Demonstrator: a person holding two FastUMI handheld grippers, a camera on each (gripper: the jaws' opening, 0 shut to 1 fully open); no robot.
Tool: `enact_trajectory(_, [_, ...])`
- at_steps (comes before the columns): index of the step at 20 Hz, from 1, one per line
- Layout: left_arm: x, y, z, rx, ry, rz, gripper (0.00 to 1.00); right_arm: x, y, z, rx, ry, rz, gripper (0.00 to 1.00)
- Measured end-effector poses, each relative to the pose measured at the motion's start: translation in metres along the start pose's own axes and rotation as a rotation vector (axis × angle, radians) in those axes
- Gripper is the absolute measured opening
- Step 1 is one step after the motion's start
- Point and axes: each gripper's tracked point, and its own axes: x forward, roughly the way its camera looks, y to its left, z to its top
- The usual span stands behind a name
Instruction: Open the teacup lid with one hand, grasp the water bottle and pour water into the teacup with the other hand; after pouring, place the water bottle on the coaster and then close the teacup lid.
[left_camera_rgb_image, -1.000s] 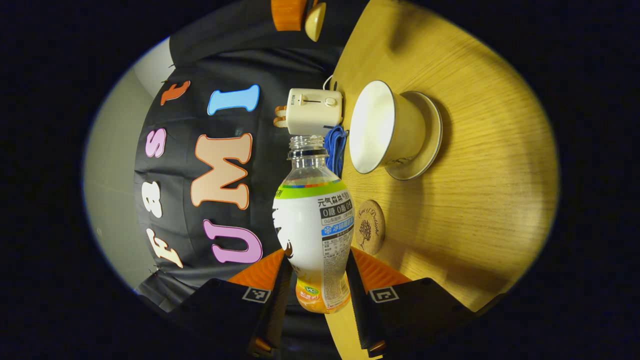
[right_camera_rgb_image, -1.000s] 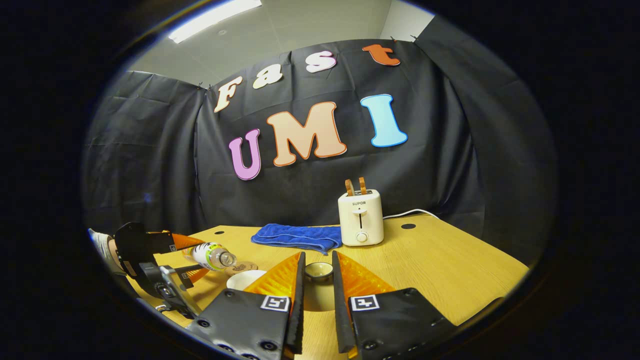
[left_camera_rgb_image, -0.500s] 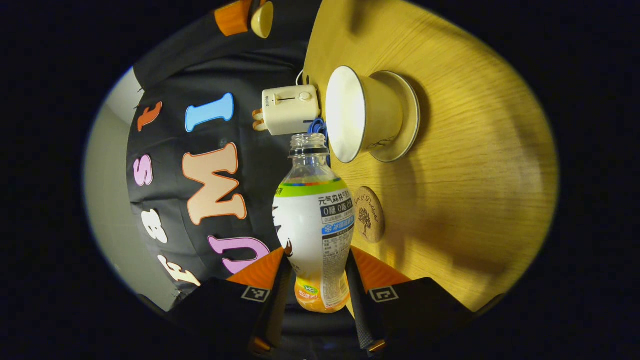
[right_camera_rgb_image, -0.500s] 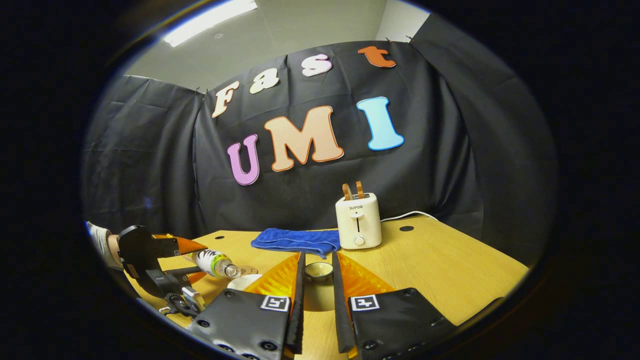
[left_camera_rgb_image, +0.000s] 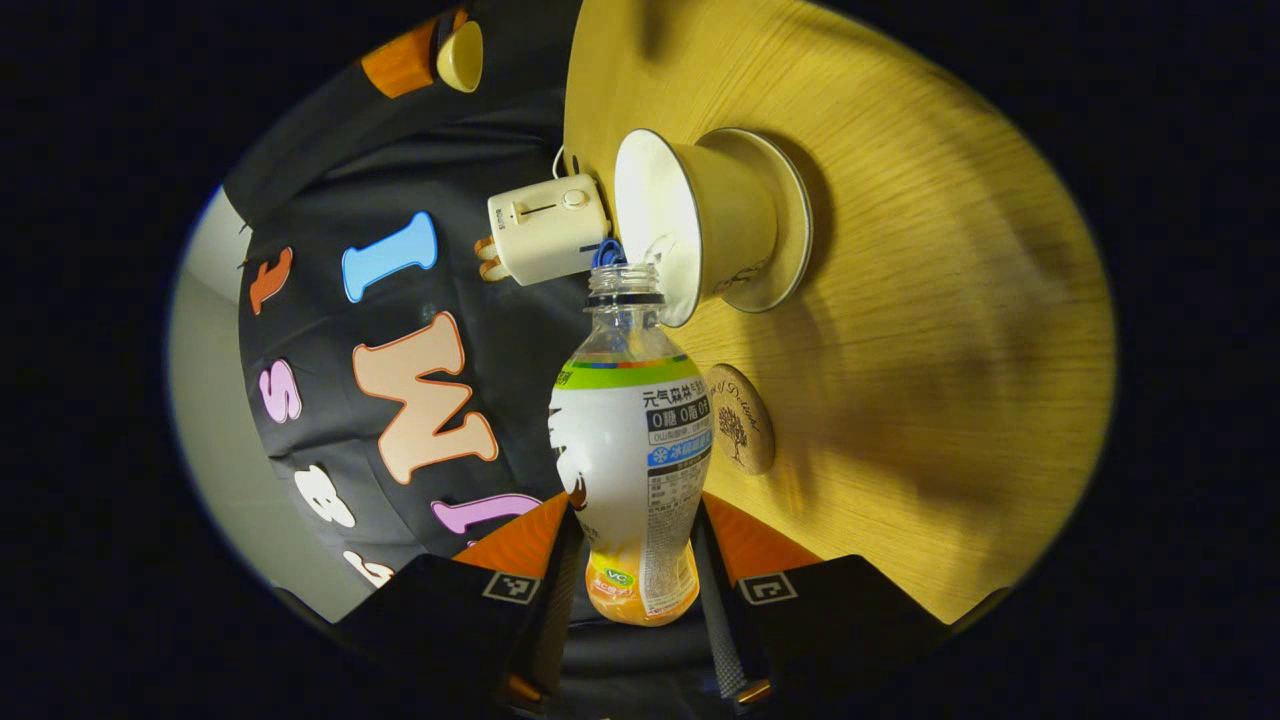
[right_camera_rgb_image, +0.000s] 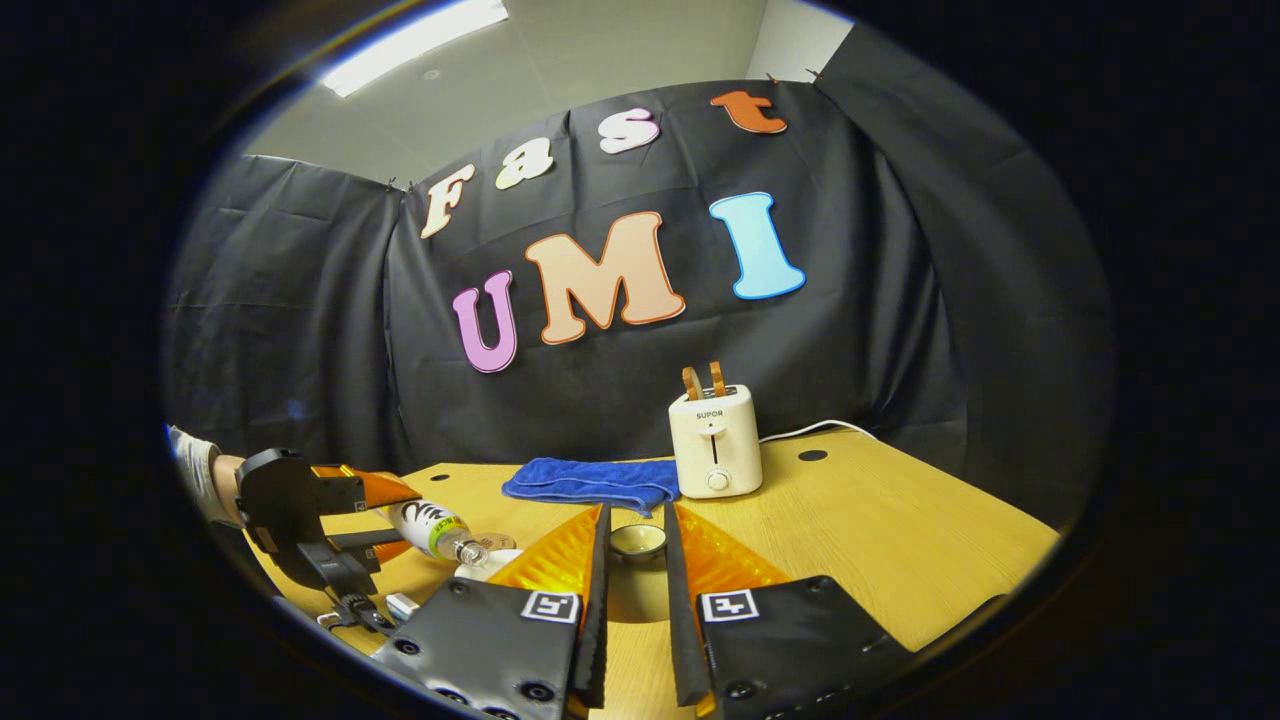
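Left claw (left_camera_rgb_image: 632, 560) clamped on water bottle (left_camera_rgb_image: 630, 450), mouth at teacup (left_camera_rgb_image: 700, 225) rim, water running. You tilt slowly, aim inside. Right claw (right_camera_rgb_image: 633, 560) grips lid (right_camera_rgb_image: 638, 541), hold aside.

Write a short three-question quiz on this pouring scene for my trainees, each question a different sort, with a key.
1. True or false: the water bottle stands upright on the coaster.
2. Which gripper holds the teacup lid: A left, B right?
3. Fill in: the bottle's mouth is at the rim of the ____.

Key: 1 false, it is tipped in the left gripper; 2 B, the right gripper; 3 teacup.
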Motion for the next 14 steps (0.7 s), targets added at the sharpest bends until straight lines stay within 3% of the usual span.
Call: enact_trajectory(14, [-0.004, 0.045, -0.011, 0.201, 0.031, 0.052, 0.57, 0.000, 0.016, -0.005, 0.002, 0.014, 0.042, 0.30])
